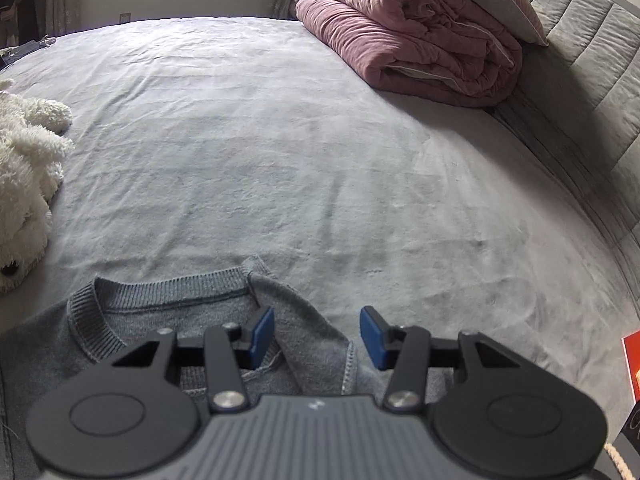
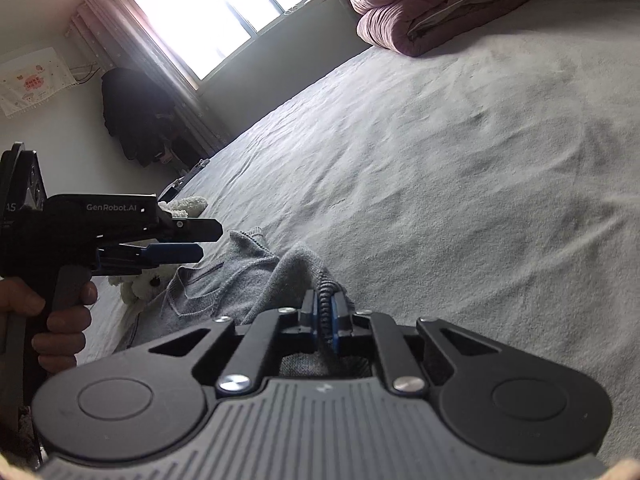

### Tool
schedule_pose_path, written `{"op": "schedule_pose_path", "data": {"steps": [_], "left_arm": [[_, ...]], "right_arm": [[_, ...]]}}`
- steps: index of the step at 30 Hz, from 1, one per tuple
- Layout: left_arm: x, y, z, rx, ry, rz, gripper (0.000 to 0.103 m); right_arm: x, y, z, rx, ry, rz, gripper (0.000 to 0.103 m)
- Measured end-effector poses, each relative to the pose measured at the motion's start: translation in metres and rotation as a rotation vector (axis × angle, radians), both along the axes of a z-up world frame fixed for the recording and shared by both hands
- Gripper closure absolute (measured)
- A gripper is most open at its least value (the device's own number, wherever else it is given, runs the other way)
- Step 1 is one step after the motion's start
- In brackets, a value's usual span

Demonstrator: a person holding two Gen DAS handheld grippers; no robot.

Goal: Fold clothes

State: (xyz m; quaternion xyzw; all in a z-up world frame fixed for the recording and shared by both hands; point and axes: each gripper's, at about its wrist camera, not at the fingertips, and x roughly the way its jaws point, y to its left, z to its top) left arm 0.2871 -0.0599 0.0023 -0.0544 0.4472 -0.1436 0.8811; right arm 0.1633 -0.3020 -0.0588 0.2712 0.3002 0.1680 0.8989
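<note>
A grey sweatshirt (image 1: 168, 320) lies on the bed near the front edge, its ribbed collar facing away from me. My left gripper (image 1: 317, 334) is open and empty, hovering just above the shoulder part of the sweatshirt. My right gripper (image 2: 325, 314) is shut on a ribbed edge of the grey sweatshirt (image 2: 240, 276) and lifts that fold off the bed. The left gripper also shows in the right wrist view (image 2: 200, 242), held in a hand at the left, above the sweatshirt, jaws apart.
The bed sheet (image 1: 260, 140) is light grey and wrinkled. A rolled pink duvet (image 1: 408, 32) lies at the far right by the padded headboard (image 1: 592, 60). A white plush toy (image 1: 28, 168) lies at the left. A red item (image 1: 632, 364) sits at the right edge.
</note>
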Motion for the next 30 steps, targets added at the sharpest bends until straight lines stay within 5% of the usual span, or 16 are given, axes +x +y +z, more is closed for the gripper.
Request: {"op": "schedule_pose_path", "data": {"steps": [12, 14, 19, 27, 30], "left_arm": [[0.047, -0.017, -0.027, 0.155, 0.216, 0.109, 0.055], [0.055, -0.020, -0.031, 0.180, 0.252, 0.127, 0.066], [0.047, 0.003, -0.030, 0.077, 0.277, 0.171, 0.089], [0.033, 0.041, -0.034, -0.038, 0.311, 0.220, 0.088], [0.029, 0.051, -0.036, -0.073, 0.320, 0.225, 0.088]], "right_arm": [[-0.001, 0.027, 0.002, 0.022, 0.009, 0.270, 0.094], [-0.001, 0.032, 0.001, 0.008, 0.017, 0.312, 0.093], [-0.005, 0.033, 0.005, 0.016, -0.002, 0.315, 0.086], [-0.002, 0.013, 0.003, 0.210, -0.017, 0.259, 0.081], [-0.002, 0.008, 0.004, 0.206, -0.031, 0.172, 0.061]]}}
